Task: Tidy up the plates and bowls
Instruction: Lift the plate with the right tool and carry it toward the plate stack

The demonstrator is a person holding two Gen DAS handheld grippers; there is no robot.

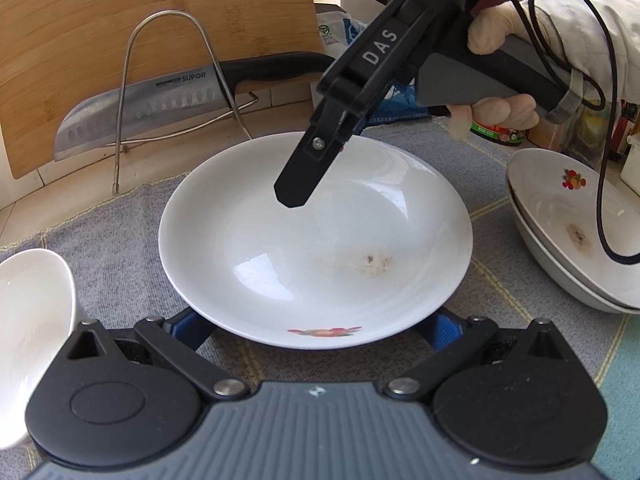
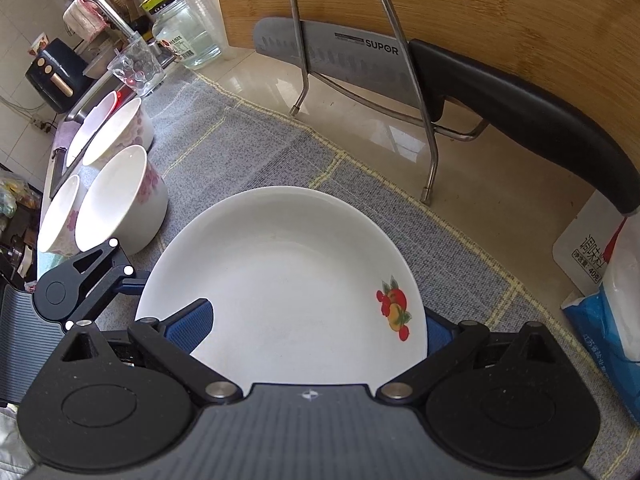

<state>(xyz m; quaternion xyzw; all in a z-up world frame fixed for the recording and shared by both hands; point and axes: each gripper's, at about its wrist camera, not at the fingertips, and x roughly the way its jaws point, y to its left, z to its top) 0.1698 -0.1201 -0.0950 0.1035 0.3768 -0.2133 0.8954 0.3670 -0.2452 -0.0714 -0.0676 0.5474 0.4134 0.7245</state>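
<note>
I am holding my right gripper (image 2: 316, 328) spread wide around the near rim of the white plate (image 2: 280, 280), which is lying flat on the grey mat (image 2: 248, 152); the pads are gripping nothing. My left gripper (image 1: 316, 324) is open too, straddling the opposite rim. If I am closing on this glazed edge off-centre, the plate is likely slipping or tipping toward the stacked plates (image 1: 560, 240) nearby.
</note>
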